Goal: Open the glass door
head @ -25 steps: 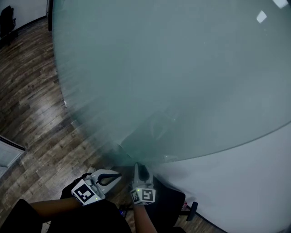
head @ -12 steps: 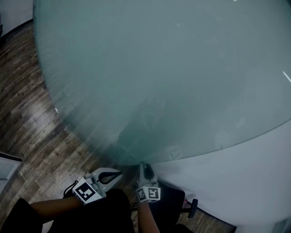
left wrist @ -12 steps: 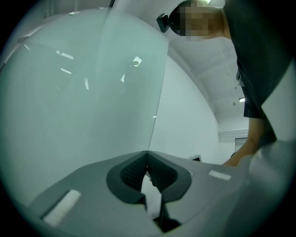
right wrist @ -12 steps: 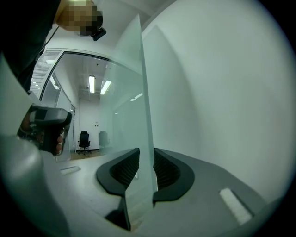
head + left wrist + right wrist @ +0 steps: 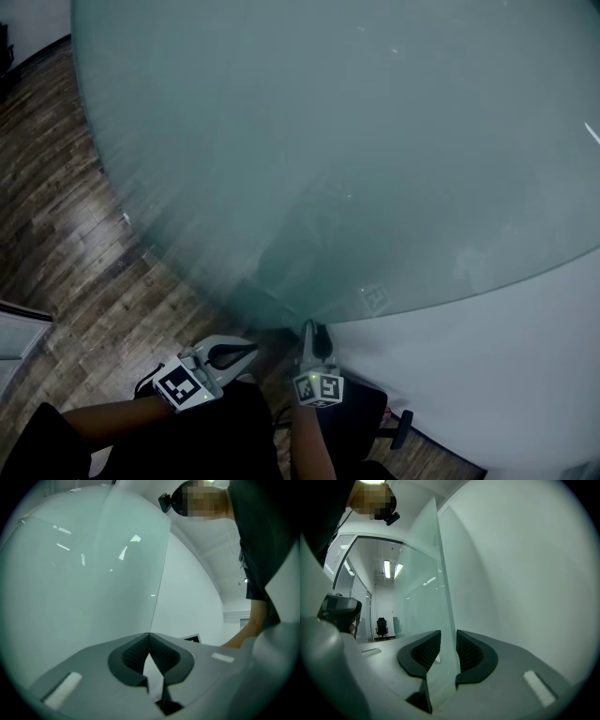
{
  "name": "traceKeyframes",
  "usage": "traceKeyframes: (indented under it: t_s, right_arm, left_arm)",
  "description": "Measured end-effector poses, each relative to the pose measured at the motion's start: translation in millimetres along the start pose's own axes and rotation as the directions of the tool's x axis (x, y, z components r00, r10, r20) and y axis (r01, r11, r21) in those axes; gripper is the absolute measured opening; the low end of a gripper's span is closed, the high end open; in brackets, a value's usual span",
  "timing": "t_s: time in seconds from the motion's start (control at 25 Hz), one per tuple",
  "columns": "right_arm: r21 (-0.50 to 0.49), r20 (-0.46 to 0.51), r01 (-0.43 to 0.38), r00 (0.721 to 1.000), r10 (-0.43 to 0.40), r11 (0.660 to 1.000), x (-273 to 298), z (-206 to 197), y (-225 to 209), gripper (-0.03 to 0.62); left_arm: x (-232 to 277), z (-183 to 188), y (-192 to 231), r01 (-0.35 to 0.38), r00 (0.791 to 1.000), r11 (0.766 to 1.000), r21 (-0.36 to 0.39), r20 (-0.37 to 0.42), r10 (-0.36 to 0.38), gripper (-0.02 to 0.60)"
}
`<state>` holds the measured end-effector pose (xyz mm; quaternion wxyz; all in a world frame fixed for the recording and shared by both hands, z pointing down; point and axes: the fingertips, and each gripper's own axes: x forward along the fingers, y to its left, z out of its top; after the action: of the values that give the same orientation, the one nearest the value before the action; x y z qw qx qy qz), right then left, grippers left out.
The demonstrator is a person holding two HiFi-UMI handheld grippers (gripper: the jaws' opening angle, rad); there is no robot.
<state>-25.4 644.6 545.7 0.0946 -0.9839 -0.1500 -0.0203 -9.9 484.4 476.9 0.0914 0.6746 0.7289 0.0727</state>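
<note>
The frosted glass door (image 5: 337, 141) fills most of the head view. Its free vertical edge (image 5: 443, 588) runs down between the jaws of my right gripper (image 5: 309, 330), (image 5: 448, 645). Those jaws have just been opening; the ribbed pads (image 5: 469, 652) stand on either side of the pane and look slightly off it. My left gripper (image 5: 249, 350), (image 5: 150, 638) is shut with nothing in it. It is held level just left of the right one, pointing at the same door edge (image 5: 157, 588).
Dark wood-plank floor (image 5: 66, 216) lies to the left and a white wall (image 5: 506, 375) to the right of the door. A black wheeled chair base (image 5: 398, 429) stands by my legs. An office chair (image 5: 382, 626) shows in the room beyond the glass.
In the head view both grippers and the door's lower edge have shifted to the right and a little further from me. The left gripper has stayed shut.
</note>
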Motion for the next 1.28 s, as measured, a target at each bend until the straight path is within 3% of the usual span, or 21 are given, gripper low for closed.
traceKeyframes:
  t_s: [0.28, 0.56, 1.28]
  right_arm:
    - [-0.006, 0.024, 0.001, 1.0, -0.001, 1.0, 12.9, 2.4, -7.3, 0.106]
    - [0.002, 0.021, 0.005, 1.0, -0.005, 1.0, 19.4, -3.9, -18.3, 0.106]
    - [-0.013, 0.05, -0.041, 0.998, 0.042, 0.999, 38.1, 6.2, -32.0, 0.109]
  left_arm:
    - [-13.5, 9.0, 40.5, -0.136, 0.99, 0.991, -0.001, 0.033, 0.136, 0.0]
    - [-8.9, 9.0, 45.3, -0.155, 0.987, 0.987, 0.041, 0.042, 0.153, 0.0]
    - [14.5, 18.0, 65.7, -0.191, 0.981, 0.981, 0.043, 0.028, 0.19, 0.0]
